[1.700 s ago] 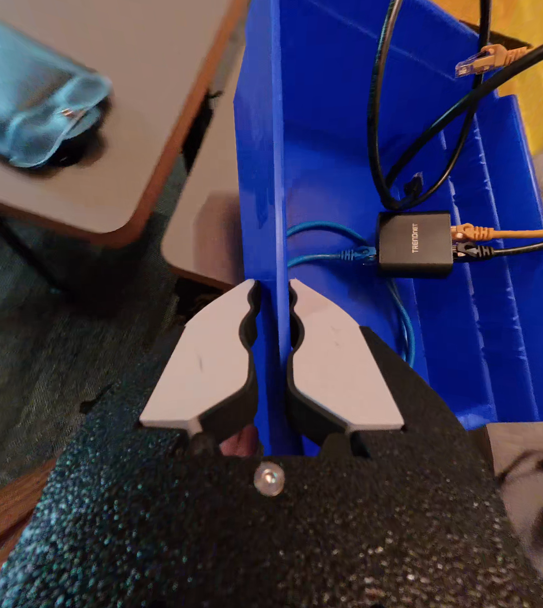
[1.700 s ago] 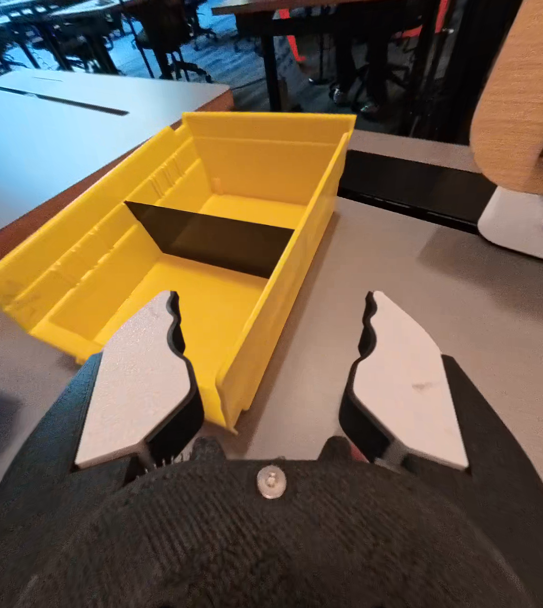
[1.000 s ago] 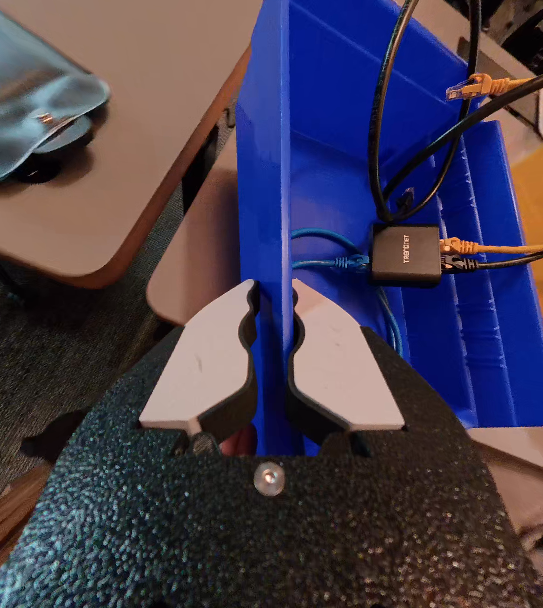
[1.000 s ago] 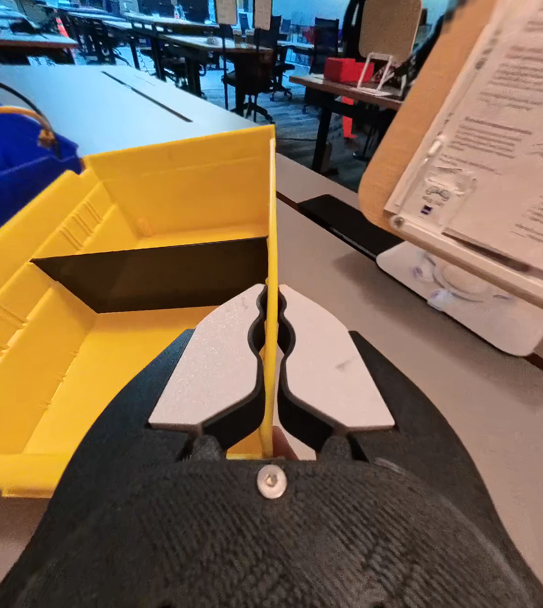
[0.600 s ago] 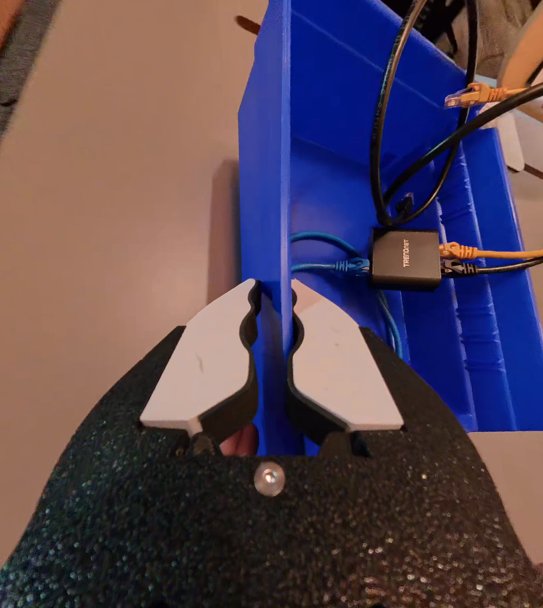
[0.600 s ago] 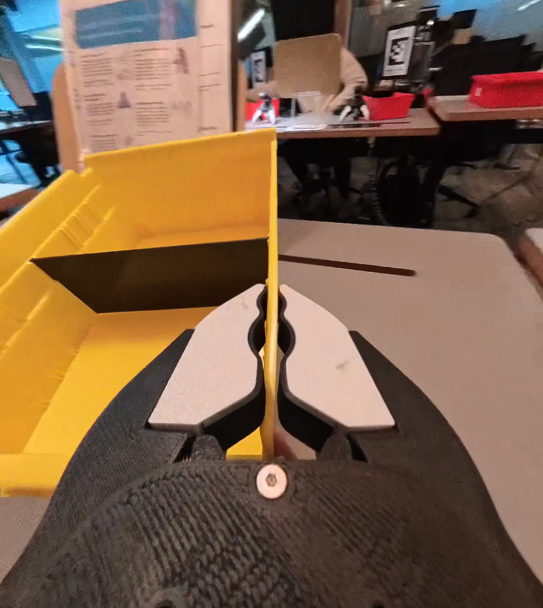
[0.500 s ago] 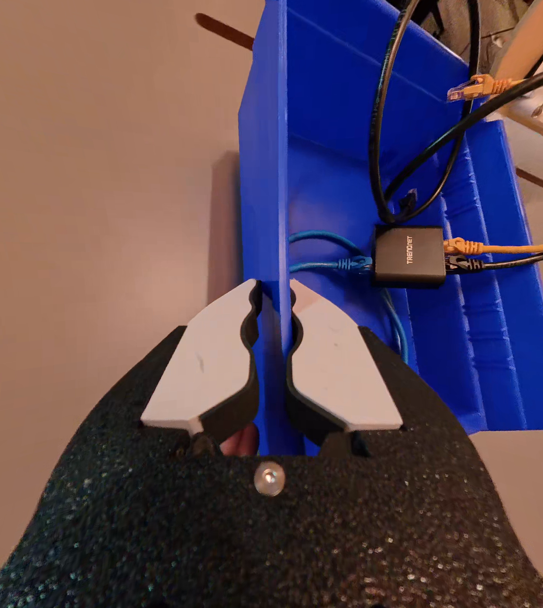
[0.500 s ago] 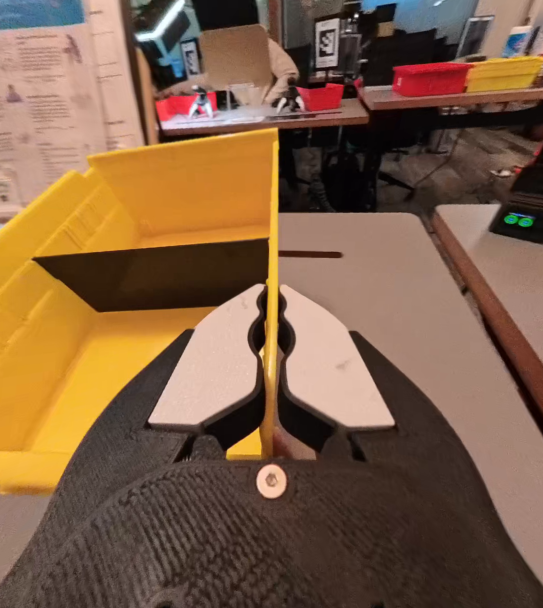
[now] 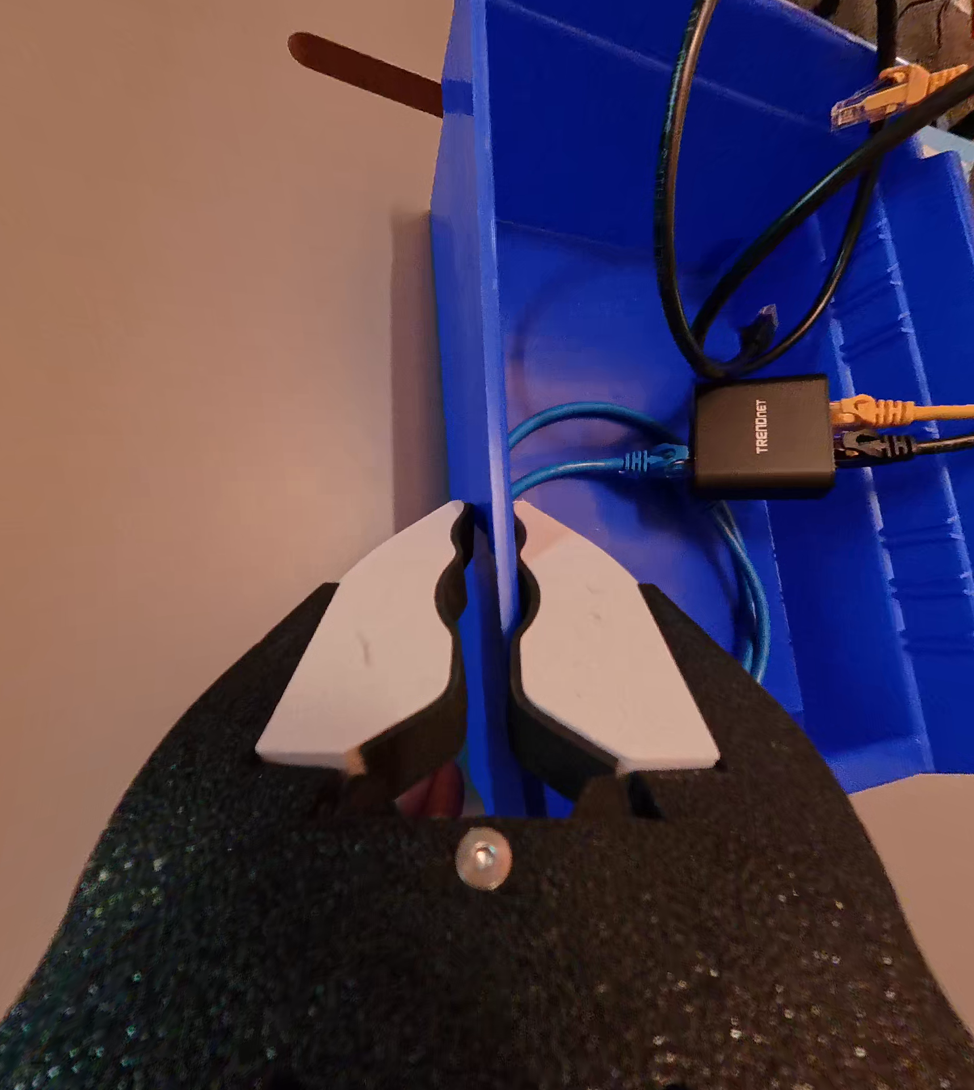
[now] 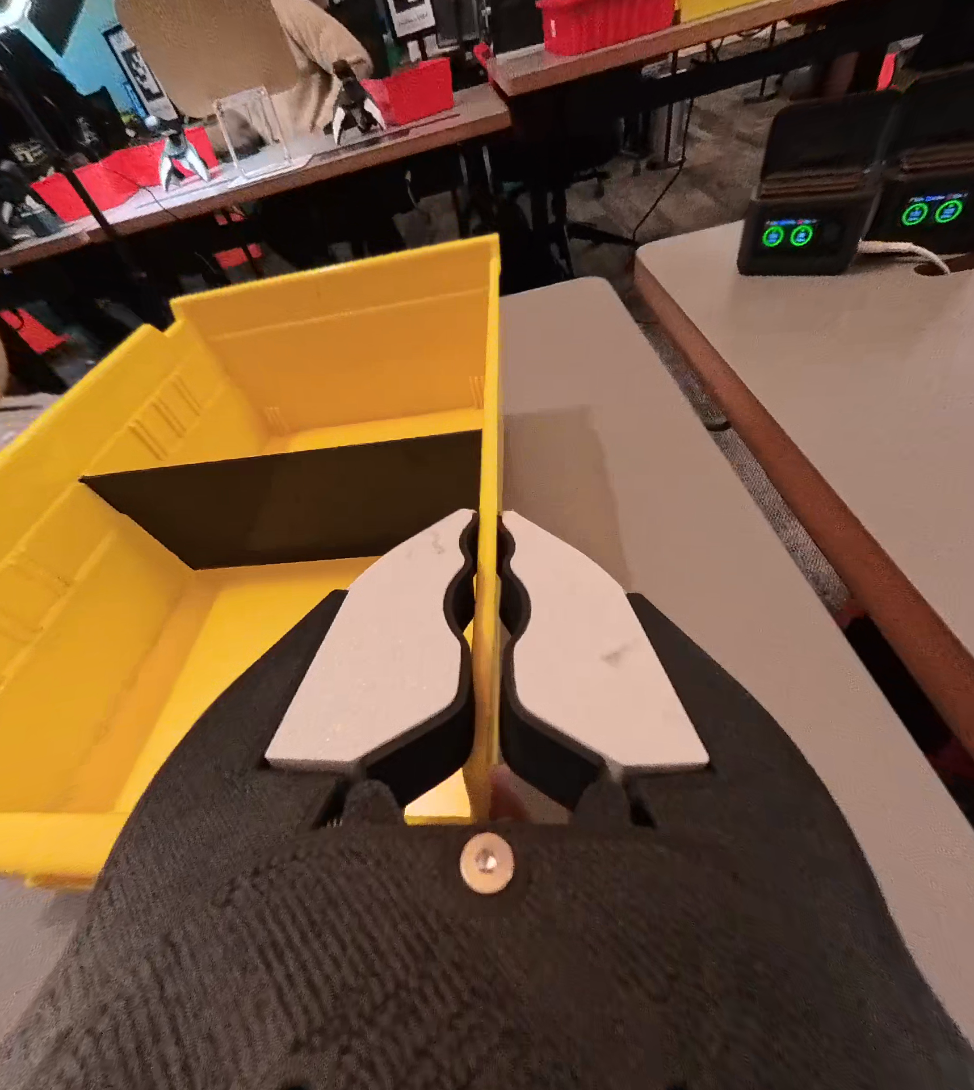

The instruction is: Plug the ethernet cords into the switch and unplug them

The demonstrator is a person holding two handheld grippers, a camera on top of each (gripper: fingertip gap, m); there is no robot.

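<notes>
My left gripper [image 9: 489,514] is shut on the left wall of a blue bin [image 9: 473,295]. Inside the bin lies a small black switch [image 9: 763,435]. A blue cord [image 9: 591,460] is plugged into its left side; an orange cord [image 9: 909,411] and a black cord [image 9: 909,443] are plugged into its right side. A loose orange plug [image 9: 880,94] hangs at the top right, and a black cord [image 9: 685,194] loops above the switch. My right gripper [image 10: 489,519] is shut on the right wall of a yellow bin [image 10: 493,377] with a black divider [image 10: 296,501].
Both bins are over a grey table [image 10: 620,472]. A second table [image 10: 885,377] with a brown edge stands to the right, with two black devices [image 10: 809,212] with green lights on it. Red bins [image 10: 408,88] and a person are at far tables.
My right gripper closed on the yellow bin's right wall and swung it round to the right. My left gripper kept its grip on the blue bin and carried it from beside the table edge over the table.
</notes>
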